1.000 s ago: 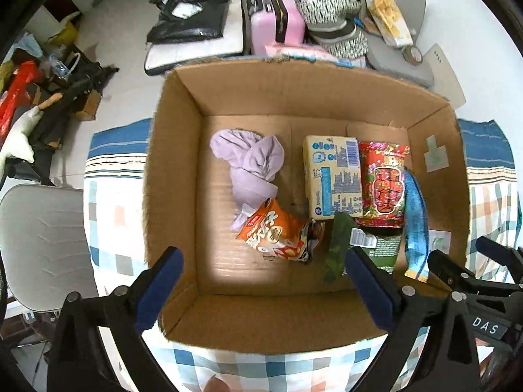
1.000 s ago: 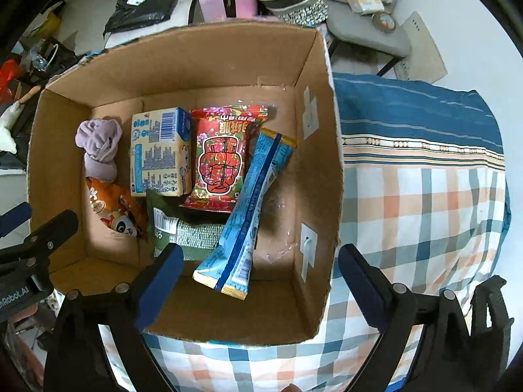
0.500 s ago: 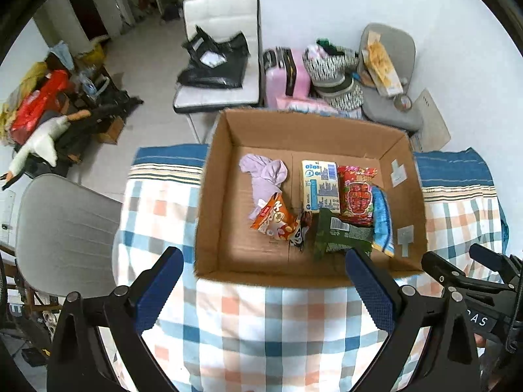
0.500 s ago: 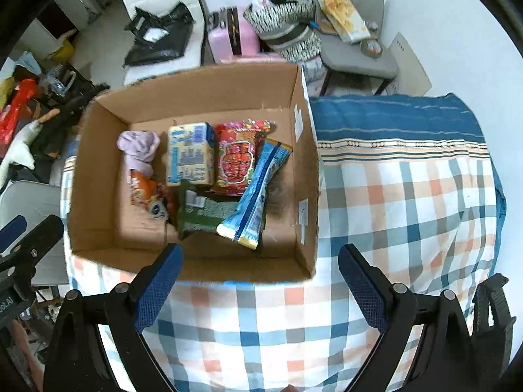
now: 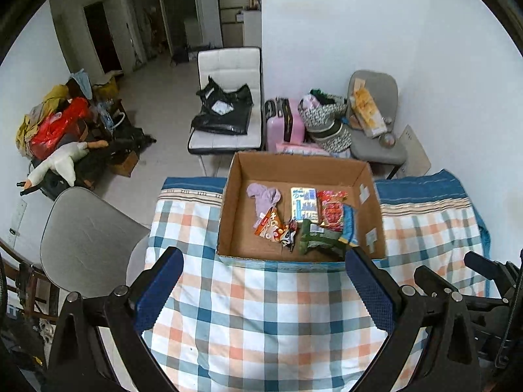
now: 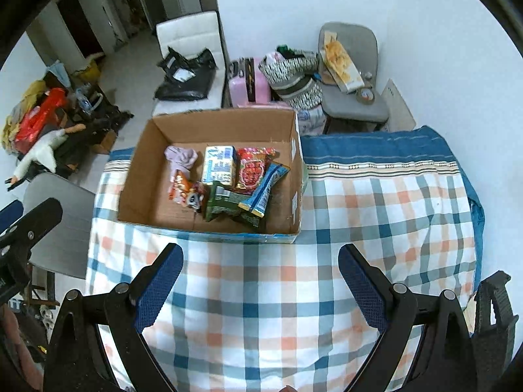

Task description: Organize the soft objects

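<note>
A cardboard box (image 5: 235, 170) (image 6: 137, 150) stands on the checked tablecloth. Inside lie a purple cloth (image 5: 264, 196) (image 6: 181, 158), an orange snack bag (image 5: 269, 227) (image 6: 179, 189), a yellow carton (image 5: 304, 204) (image 6: 219, 165), a red packet (image 5: 331, 209) (image 6: 253, 170), a green packet (image 5: 315, 240) (image 6: 225, 202) and a blue packet (image 5: 349, 228) (image 6: 268, 186). My left gripper (image 5: 263, 290) is open and empty, well back from the box over the cloth. My right gripper (image 6: 261, 289) is open and empty, also back from the box.
The checked tablecloth (image 5: 261, 320) (image 6: 376, 202) covers the table. A grey chair (image 5: 85, 238) (image 6: 62, 228) stands at the left. Behind the box are a white chair (image 5: 228, 104), a pink suitcase (image 5: 282, 124) and a grey chair (image 5: 376, 130) with bags.
Both grippers have pulled up and back from over the box, so the box now looks small and far. Both stay open and empty. The box contents have not moved.
</note>
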The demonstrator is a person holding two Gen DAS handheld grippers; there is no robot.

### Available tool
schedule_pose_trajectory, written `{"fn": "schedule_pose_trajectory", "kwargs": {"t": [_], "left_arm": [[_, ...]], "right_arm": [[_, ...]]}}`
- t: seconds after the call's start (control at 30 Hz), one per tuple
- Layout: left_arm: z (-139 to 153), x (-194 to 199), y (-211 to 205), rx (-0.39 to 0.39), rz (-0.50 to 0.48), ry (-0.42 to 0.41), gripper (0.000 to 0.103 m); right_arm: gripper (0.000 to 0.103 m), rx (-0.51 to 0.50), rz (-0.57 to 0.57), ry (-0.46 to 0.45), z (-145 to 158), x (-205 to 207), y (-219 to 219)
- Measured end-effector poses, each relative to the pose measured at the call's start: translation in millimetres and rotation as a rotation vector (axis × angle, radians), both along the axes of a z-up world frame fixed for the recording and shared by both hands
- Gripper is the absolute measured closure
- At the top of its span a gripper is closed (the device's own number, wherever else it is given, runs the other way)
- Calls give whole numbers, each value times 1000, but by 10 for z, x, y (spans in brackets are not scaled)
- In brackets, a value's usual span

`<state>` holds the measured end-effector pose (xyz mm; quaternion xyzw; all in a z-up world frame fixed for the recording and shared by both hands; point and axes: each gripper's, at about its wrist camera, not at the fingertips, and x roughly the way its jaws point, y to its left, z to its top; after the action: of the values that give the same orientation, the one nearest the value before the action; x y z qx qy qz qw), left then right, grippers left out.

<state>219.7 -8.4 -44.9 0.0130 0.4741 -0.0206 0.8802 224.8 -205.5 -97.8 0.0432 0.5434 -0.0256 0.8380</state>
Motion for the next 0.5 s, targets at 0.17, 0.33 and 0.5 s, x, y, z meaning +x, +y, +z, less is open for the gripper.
{"fn": "schedule_pose_trajectory", "kwargs": {"t": [0.17,0.33,0.5], "left_arm": [[302,-254,0,4,5,-52,1],[548,-520,5,12,4,-91,1],[719,-723,8,-5,1,-110,1]], "right_arm": [[5,19,5,-56,364,-283,-3],[5,25,-3,-120,738,-614,-35],[5,31,-4,-168,1065,-885,-69]]}}
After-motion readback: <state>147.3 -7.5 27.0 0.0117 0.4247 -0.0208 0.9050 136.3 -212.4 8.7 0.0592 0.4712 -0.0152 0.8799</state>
